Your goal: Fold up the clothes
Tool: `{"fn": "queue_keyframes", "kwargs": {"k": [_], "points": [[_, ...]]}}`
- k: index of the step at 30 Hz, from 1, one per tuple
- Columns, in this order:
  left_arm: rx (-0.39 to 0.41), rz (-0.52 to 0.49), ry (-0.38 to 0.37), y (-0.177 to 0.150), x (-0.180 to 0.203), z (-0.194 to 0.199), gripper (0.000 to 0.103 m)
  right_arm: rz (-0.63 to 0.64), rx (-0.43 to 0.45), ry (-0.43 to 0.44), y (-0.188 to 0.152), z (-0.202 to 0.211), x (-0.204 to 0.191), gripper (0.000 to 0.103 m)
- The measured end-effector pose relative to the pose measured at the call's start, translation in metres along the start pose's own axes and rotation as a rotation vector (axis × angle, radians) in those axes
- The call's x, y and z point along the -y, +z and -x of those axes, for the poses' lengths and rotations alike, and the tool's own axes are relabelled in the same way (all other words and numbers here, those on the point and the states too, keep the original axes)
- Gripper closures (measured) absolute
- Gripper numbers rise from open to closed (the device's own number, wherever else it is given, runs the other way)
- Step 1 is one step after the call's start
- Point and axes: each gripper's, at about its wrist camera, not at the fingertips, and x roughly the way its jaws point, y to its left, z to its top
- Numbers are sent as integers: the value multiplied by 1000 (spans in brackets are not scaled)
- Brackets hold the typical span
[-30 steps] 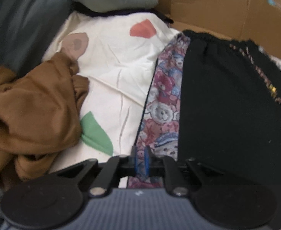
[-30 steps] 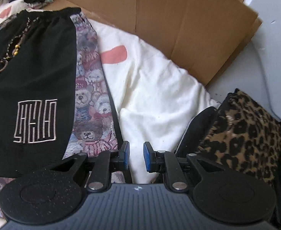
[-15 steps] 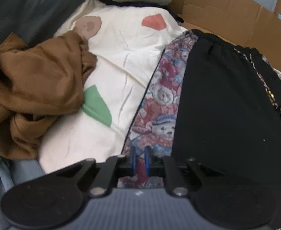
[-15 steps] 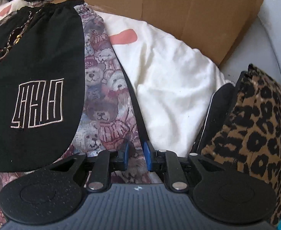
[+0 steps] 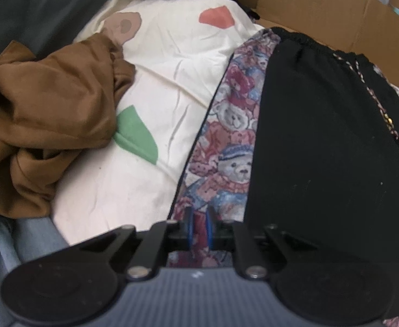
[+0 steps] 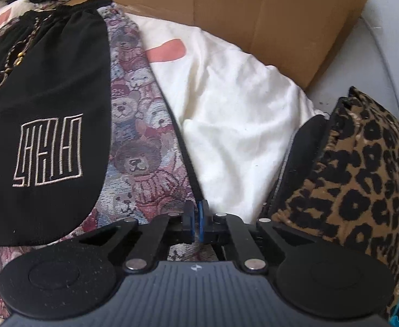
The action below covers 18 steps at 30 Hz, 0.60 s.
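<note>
In the left wrist view, your left gripper [image 5: 198, 224] sat at the bottom centre of the frame. Its jaws stood a narrow gap apart with the bear-print fabric [image 5: 226, 147] pinched between them. The bear-print fabric ran as a strip from the bottom centre up toward the upper right, forming the side panel of the black garment [image 5: 322, 141] that filled the right half of the frame. A beaded drawstring [image 5: 376, 103] lay across the garment at the upper right. A crumpled brown garment [image 5: 41, 114] lay at the left, resting on the cream sheet [image 5: 166, 87].

In the right wrist view, your right gripper [image 6: 196, 222] sat at the bottom centre. Its jaws had just been closing and stood clamped on the dark edge of the bear-print fabric [image 6: 139, 147]. The black garment [image 6: 49, 76], with an embroidered emblem [image 6: 49, 150], occupied the left of the frame. A leopard-print cushion [image 6: 362, 179] lay at the right, and a cardboard box [image 6: 254, 13] stood along the top.
</note>
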Motion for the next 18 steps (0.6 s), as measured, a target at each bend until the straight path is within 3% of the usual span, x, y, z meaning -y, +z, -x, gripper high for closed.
{"fn": "queue_keyframes", "kwargs": {"k": [3,7,10,18], "points": [[-3,1,3,0,0,-1,91,-24,-13,-47,0,-4,7,103],[4,6,4,1,-1,4,91,-114,34,17,2,9,21,103],[11,15,0,1,-1,8,91,-151,65,54,4,18,24,94],[3,5,-1,-2,-1,9,90,-74,33,85,6,5,4,90]]}}
